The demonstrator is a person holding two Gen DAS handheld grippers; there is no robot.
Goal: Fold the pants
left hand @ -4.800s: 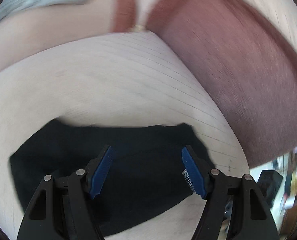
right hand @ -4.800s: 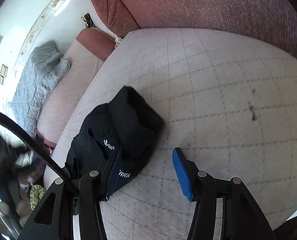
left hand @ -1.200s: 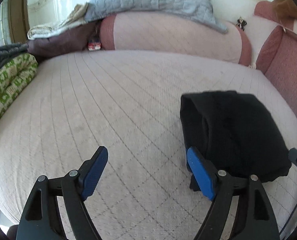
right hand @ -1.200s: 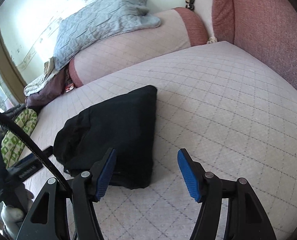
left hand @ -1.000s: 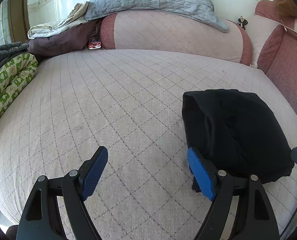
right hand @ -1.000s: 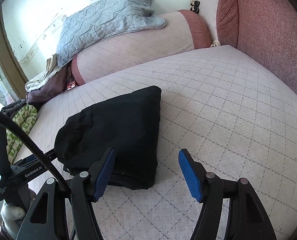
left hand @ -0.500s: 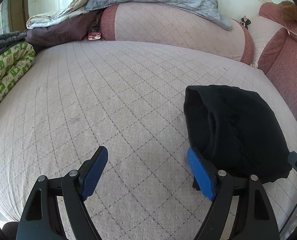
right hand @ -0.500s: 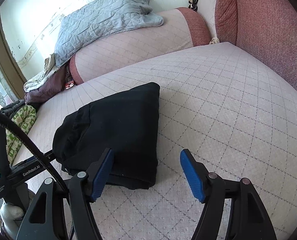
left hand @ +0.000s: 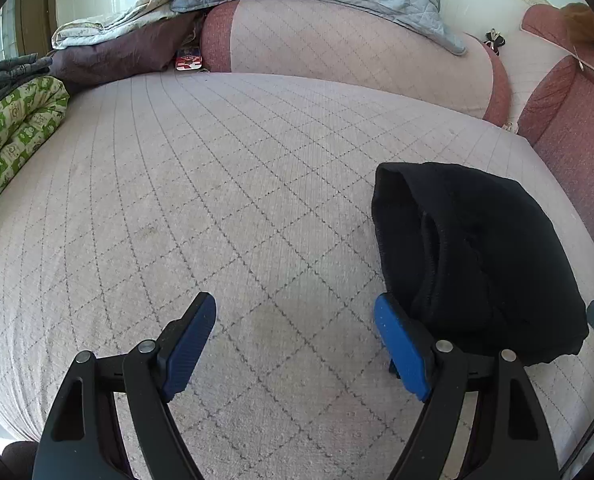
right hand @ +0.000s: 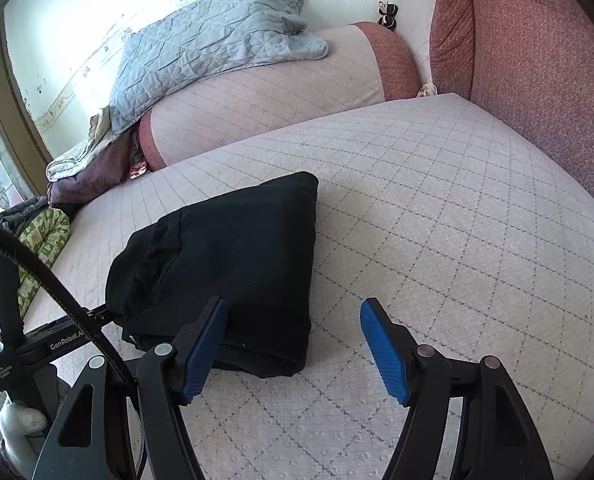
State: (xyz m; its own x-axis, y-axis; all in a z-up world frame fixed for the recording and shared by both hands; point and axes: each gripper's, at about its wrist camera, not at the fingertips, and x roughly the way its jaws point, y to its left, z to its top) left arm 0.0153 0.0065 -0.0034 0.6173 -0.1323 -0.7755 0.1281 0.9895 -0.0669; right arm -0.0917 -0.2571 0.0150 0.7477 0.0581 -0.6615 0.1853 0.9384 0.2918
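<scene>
Hovering wide-jawed and empty, the left gripper point(left hand: 295, 344) and right gripper point(right hand: 295, 344) flank the black pants point(right hand: 225, 256) on the quilted sofa seat point(left hand: 201, 184) — seemingly folded already — so lift both clear without snagging the bundle.

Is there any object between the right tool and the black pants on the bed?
Nothing visible. The right tool is open, and the folded black pants lie directly past its left finger on the quilted bed cover, with no object in between.
</scene>
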